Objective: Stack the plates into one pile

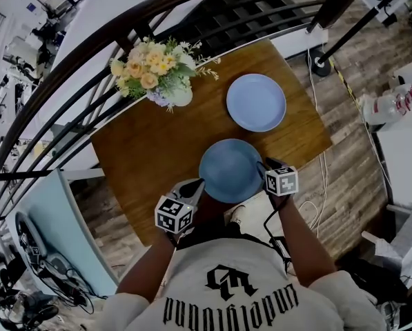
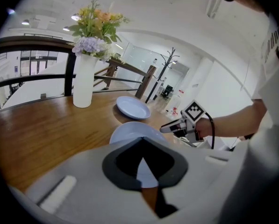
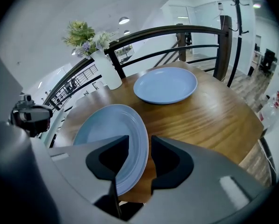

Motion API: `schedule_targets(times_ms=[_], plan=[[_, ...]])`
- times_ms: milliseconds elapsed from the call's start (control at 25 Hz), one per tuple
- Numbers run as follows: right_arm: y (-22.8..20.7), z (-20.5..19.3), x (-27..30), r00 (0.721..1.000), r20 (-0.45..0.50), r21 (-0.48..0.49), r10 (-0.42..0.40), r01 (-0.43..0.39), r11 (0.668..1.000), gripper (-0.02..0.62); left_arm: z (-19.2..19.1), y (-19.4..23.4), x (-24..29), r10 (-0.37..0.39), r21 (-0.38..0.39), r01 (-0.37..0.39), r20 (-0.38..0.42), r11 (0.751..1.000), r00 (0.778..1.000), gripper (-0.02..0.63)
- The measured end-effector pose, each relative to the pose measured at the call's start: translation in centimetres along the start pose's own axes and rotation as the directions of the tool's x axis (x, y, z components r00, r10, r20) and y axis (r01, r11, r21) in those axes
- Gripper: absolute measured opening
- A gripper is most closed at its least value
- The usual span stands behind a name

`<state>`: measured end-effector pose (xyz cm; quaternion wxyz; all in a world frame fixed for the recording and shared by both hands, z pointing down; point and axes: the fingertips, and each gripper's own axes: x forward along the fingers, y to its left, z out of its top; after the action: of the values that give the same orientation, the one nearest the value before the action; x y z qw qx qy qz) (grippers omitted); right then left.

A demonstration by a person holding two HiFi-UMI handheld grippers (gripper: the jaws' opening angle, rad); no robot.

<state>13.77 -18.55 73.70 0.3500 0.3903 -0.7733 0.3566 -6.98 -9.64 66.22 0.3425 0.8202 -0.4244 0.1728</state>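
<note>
At the far left of the wooden tabletop [image 1: 157, 154] stands a white vase [image 1: 181, 96] of yellow, cream and lilac flowers [image 1: 154, 64], with a dark curved railing [image 1: 88, 54] behind it.

Nearer, at the tabletop's near edge, the left gripper [image 1: 197, 185] points toward the near-left rim of the near plate [image 1: 230, 171]. Its fingers [image 2: 118, 164] are drawn together at the tips and clamp nothing. A sliver of the pale blue plate shows through the narrow wedge between them.

The near plate, round and pale blue, lies between the two grippers, close to the near edge. Whether it rests flat on the wood cannot be told.

Farther back and slightly to the right, the far plate [image 1: 256, 102], the same pale blue, lies flat on the tabletop, well apart from the near plate and from the vase.

At the near plate's right rim is the right gripper [image 1: 264, 167]. Its fingers [image 3: 169, 164] stand on either side of that rim, closed onto it, one over the plate's inner face and one just outside the edge.
</note>
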Motion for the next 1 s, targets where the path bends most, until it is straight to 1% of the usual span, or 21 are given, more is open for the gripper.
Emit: schedule_targets(times_ms=[120, 240, 280, 440, 680, 760, 840, 920, 1000], plan=[[0.4, -0.4, -0.8, 1.000, 0.006, -0.006, 0.014, -0.014, 1.000, 0.127, 0.2, -0.8, -0.2, -0.001, 0.007, 0.001, 0.015, 1.000, 1.000, 0.046], [0.7, -0.7, -2.3, 1.000, 0.026, -0.016, 0.017, -0.016, 1.000, 0.127, 0.7, -2.1, -0.6, -0.007, -0.027, 0.009, 0.049, 1.000, 0.999, 0.046], [0.8, -0.8, -2.9, 0.999, 0.033, -0.020, 0.018, -0.018, 1.000, 0.126, 0.7, -2.7, -0.6, -0.007, -0.026, 0.009, 0.054, 1.000, 0.998, 0.046], [1.0, -1.5, -5.3, 0.998, 0.065, -0.041, 0.026, -0.023, 0.999, 0.124, 0.6, -5.1, -0.6, -0.012, 0.007, 0.011, 0.065, 1.000, 0.998, 0.046], [1.6, -2.3, -9.5, 0.989, 0.142, -0.076, 0.034, -0.023, 0.997, 0.119, 0.5, -8.9, -1.1, -0.028, 0.050, 0.024, 0.092, 0.998, 0.995, 0.046], [1.7, -2.4, -11.1, 0.985, 0.171, -0.095, 0.036, -0.020, 0.995, 0.079, 0.7, -10.2, -1.2, -0.032, 0.069, 0.025, 0.103, 0.997, 0.994, 0.046], [1.7, -2.6, -12.7, 0.978, 0.203, -0.111, 0.038, -0.016, 0.994, 0.063, 1.1, -11.6, -1.4, -0.036, 0.088, 0.026, 0.118, 0.996, 0.992, 0.046], [1.8, -2.8, -14.4, 0.971, 0.236, -0.126, 0.040, -0.010, 0.992, 0.032, 1.4, -13.0, -1.7, -0.041, 0.108, 0.027, 0.133, 0.994, 0.990, 0.046], [1.8, -2.8, -16.1, 0.963, 0.267, -0.137, 0.043, -0.006, 0.991, 0.027, 1.8, -14.5, -1.9, -0.049, 0.129, 0.030, 0.146, 0.991, 0.988, 0.046]])
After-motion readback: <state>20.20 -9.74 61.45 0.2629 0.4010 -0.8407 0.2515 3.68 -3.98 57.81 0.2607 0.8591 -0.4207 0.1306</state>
